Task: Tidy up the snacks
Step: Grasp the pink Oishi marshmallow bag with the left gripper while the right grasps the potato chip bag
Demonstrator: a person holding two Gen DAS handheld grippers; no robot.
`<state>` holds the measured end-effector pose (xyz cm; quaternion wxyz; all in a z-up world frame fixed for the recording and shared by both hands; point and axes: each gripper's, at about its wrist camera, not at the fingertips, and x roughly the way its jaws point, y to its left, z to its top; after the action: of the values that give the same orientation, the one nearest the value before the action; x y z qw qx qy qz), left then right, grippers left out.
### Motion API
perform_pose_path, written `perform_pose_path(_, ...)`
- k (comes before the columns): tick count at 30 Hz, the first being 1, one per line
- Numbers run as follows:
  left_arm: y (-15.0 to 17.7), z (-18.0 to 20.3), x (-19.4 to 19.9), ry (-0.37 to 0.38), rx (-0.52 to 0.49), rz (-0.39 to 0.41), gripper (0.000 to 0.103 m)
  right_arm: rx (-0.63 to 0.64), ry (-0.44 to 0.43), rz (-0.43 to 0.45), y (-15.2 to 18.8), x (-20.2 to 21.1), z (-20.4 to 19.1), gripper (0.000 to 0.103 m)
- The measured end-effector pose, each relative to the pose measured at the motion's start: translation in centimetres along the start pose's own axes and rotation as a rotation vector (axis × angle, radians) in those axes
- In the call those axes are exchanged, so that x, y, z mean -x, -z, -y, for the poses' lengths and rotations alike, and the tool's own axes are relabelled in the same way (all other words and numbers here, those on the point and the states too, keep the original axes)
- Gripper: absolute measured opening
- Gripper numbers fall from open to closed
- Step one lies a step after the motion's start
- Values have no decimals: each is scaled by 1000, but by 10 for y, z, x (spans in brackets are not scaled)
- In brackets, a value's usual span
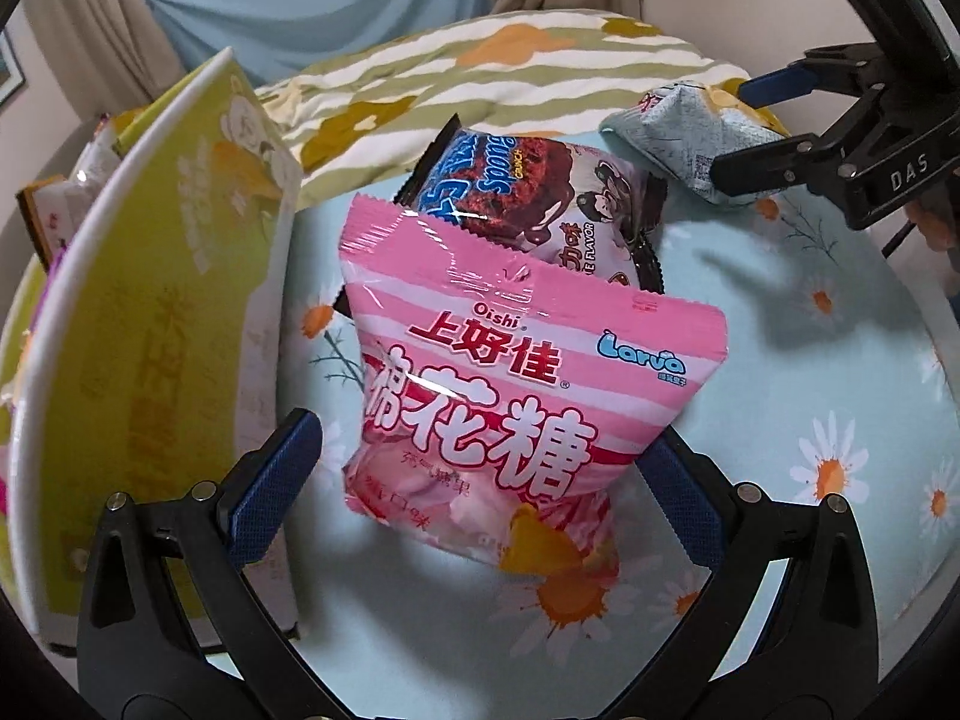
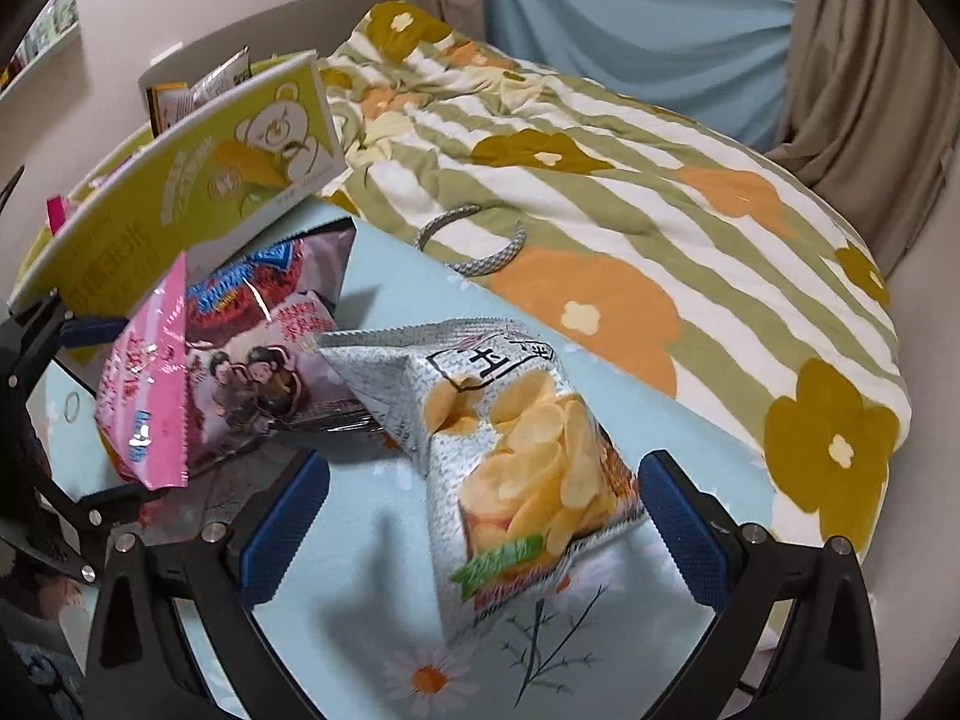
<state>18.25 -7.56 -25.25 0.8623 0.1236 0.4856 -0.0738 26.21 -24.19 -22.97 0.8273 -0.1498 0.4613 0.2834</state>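
Observation:
A pink marshmallow bag (image 1: 510,396) lies on the light blue daisy sheet, between the open fingers of my left gripper (image 1: 480,474). It overlaps a chocolate sponge snack bag (image 1: 540,198) behind it. A grey potato chip bag (image 2: 516,456) lies between the open fingers of my right gripper (image 2: 480,516); it also shows in the left wrist view (image 1: 684,138), with the right gripper (image 1: 738,126) around it. The pink bag (image 2: 144,396) and chocolate bag (image 2: 264,348) show at left in the right wrist view.
A yellow-green box (image 1: 168,312) holding several snacks stands at the left, its lid (image 2: 198,180) raised. A striped floral quilt (image 2: 630,228) lies bunched behind the bags, with a grey cord loop (image 2: 474,240) on it. Curtains hang behind.

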Motion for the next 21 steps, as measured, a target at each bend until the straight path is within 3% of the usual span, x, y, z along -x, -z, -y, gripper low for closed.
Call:
perform_pose_path(3,0,0,-3,13,-1,0,97,45,-11,-13,-3,-7,-1,103)
perform_pose_path(5,0,1,-8,27,-2,-15,78,67,-10,-21,-3,-10,-1,103)
perform_pose_path(8,1,3,-9,27,-11,-8,71,64,-43,-34,-4,-16,3,103)
perform_pose_path(21,6,4,9,14,58,-47,69,50,-57,-38,-5,-27,10,101)
